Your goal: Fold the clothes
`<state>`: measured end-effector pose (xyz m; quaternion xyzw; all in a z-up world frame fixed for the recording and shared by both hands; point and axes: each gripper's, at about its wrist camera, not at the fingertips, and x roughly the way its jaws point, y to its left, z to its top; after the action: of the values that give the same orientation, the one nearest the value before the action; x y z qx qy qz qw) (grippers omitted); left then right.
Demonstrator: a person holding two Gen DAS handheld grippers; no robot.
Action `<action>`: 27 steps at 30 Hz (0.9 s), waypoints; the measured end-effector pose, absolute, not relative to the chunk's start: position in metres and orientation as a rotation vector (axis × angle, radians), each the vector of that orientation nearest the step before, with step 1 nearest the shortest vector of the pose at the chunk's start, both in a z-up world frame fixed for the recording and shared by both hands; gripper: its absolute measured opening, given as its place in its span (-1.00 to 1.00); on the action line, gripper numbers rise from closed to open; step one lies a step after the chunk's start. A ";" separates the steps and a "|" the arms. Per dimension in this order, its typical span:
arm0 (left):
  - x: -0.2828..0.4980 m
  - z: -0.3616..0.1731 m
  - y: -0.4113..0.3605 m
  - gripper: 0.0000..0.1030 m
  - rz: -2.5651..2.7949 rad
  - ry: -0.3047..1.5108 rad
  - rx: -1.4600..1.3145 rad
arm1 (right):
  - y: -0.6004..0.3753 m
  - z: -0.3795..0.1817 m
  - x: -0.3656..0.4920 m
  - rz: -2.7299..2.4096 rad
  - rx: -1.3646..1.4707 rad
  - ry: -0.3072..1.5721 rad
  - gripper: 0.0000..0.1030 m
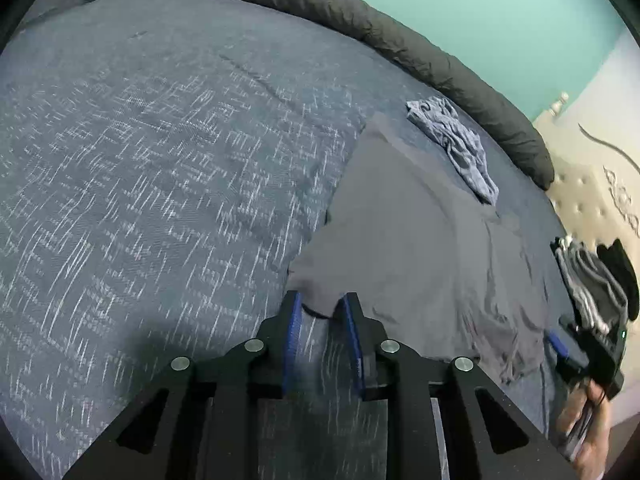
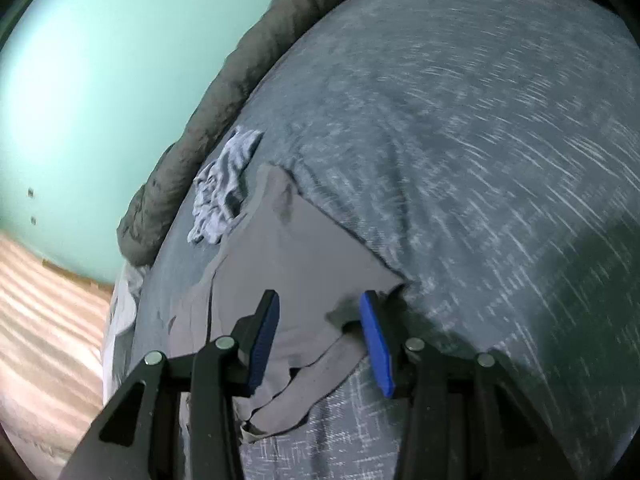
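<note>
A plain grey garment (image 1: pixel 420 248) lies spread flat on the blue patterned bedspread (image 1: pixel 160 140). My left gripper (image 1: pixel 321 302) hovers at its near left corner, jaws narrowed but apart, with that corner hanging between the fingertips. In the right wrist view the same garment (image 2: pixel 304 248) lies under my right gripper (image 2: pixel 320 300), which is wide open over a rumpled sleeve and edge. From the left wrist view the right gripper (image 1: pixel 560 344) shows at the far right, held by a hand (image 1: pixel 588 420).
A crumpled blue-grey garment (image 1: pixel 456 144) (image 2: pixel 224 184) lies just beyond the grey one. A rolled dark grey blanket (image 1: pixel 360 20) (image 2: pixel 240 68) lines the far bed edge by the teal wall. Dark and grey clothes (image 1: pixel 596 280) sit near the beige headboard (image 1: pixel 588 200). Wooden floor (image 2: pixel 48 320) lies past the bed.
</note>
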<state>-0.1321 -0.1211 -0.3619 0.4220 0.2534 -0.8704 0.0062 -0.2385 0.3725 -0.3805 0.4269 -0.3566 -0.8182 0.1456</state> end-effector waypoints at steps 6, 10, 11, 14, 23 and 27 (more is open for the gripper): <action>-0.142 -0.366 -0.124 -0.52 -2.693 0.835 1.306 | 0.383 -0.384 -0.238 -2.360 1.282 -1.053 -0.17; -0.145 -0.366 -0.122 -0.51 -2.693 0.822 1.307 | 0.384 -0.389 -0.240 -2.350 1.295 -1.076 -0.17; -0.145 -0.366 -0.122 -0.51 -2.692 0.824 1.307 | 0.381 -0.389 -0.241 -2.354 1.299 -1.064 -0.17; -0.147 -0.367 -0.123 -0.51 -2.691 0.828 1.304 | 0.380 -0.388 -0.239 -2.354 1.310 -1.052 -0.17; -0.149 -0.365 -0.124 -0.45 -2.694 0.830 1.296 | 0.374 -0.391 -0.237 -2.273 1.350 -1.075 -0.31; -0.147 -0.363 -0.123 -0.43 -2.696 0.828 1.290 | 0.374 -0.392 -0.240 -2.284 1.358 -1.045 -0.42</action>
<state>-0.1471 -0.1229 -0.3630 0.4160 0.2669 -0.8691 0.0200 -0.2400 0.3741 -0.3919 0.4707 -0.3623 -0.7917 0.1425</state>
